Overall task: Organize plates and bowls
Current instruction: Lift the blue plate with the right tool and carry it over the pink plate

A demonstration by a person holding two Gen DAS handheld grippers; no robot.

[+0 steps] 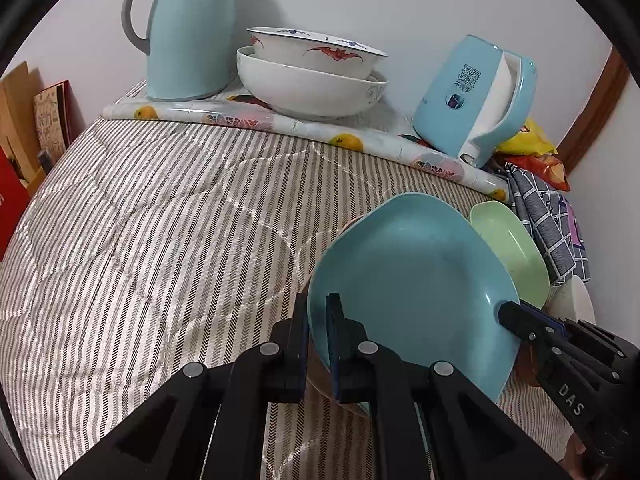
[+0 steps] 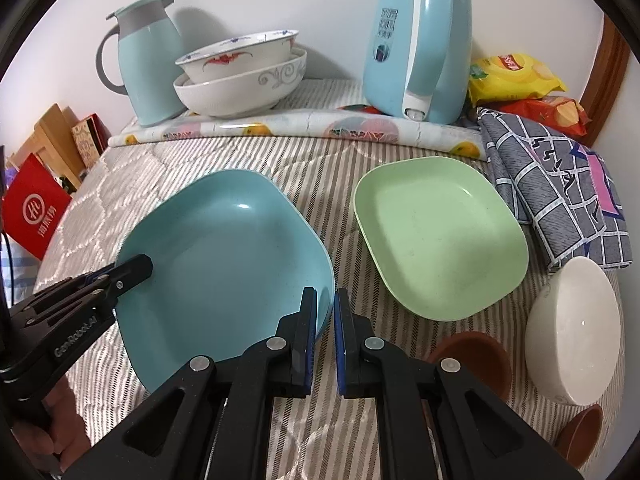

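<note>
A blue square plate (image 1: 412, 276) is held tilted above the striped tablecloth (image 1: 160, 240). My left gripper (image 1: 318, 312) is shut on its near-left rim. My right gripper (image 2: 325, 304) is shut on its other rim, and it also shows in the left wrist view (image 1: 516, 316). The blue plate (image 2: 228, 264) fills the left of the right wrist view, where my left gripper (image 2: 140, 270) shows at its left edge. A green square plate (image 2: 440, 236) lies on the cloth to the right. Two white bowls (image 1: 312, 72) stand stacked at the back.
A blue thermos jug (image 1: 188, 28) and a blue kettle (image 1: 476, 96) stand at the back on a fruit-print mat (image 1: 280, 120). A white bowl (image 2: 572, 328) and brown bowls (image 2: 472, 356) sit at the right. A checked cloth (image 2: 560, 184) and snack bags (image 2: 516, 76) lie beyond.
</note>
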